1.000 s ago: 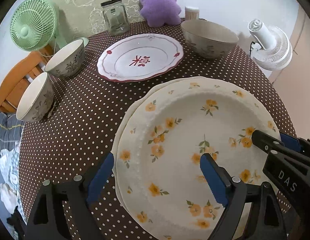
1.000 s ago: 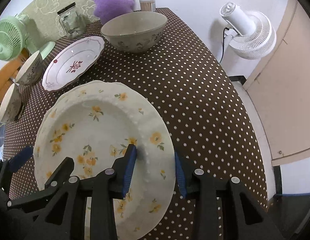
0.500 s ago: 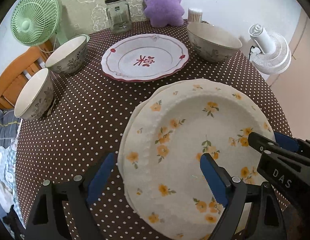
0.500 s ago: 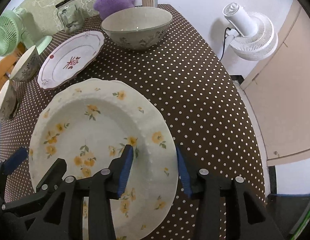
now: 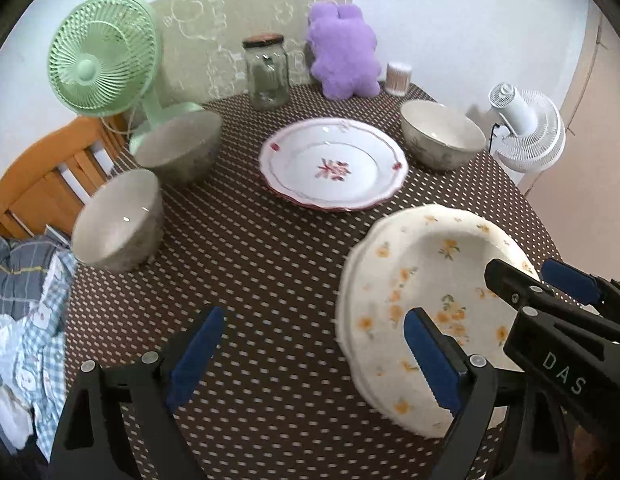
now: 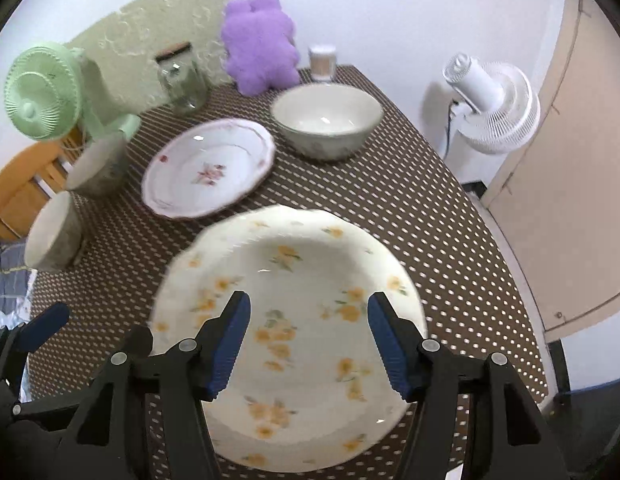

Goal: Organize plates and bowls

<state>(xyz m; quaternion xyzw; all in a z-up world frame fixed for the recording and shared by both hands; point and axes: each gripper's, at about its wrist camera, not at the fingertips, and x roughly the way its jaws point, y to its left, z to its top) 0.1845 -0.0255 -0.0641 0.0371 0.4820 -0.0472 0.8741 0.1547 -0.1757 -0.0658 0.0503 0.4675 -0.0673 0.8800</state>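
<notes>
A cream plate with yellow flowers [image 6: 302, 280] lies on the brown dotted table [image 6: 410, 200], apparently on top of a second like it. My right gripper [image 6: 310, 340] hangs above its near half; the jaws are opening and do not touch the plate. My left gripper [image 5: 310, 360] stands wide open over bare cloth, just left of the flowered plate [image 5: 422, 280]. Farther back are a white plate with red trim [image 5: 334, 164], a large bowl [image 5: 442, 136] and two smaller bowls [image 5: 178, 144] [image 5: 118, 220].
Along the back stand a green fan [image 5: 102, 56], a glass jar [image 5: 266, 72], a purple plush [image 5: 344, 52] and a small toothpick holder [image 5: 398, 76]. A white fan [image 6: 490, 108] stands off the table's right edge. An orange chair [image 5: 38, 176] and clothes [image 5: 26, 320] are at left.
Both grippers rose and drew back from the flowered plate. The right jaws widened and came off its rim. The left gripper no longer straddles the plate's left edge.
</notes>
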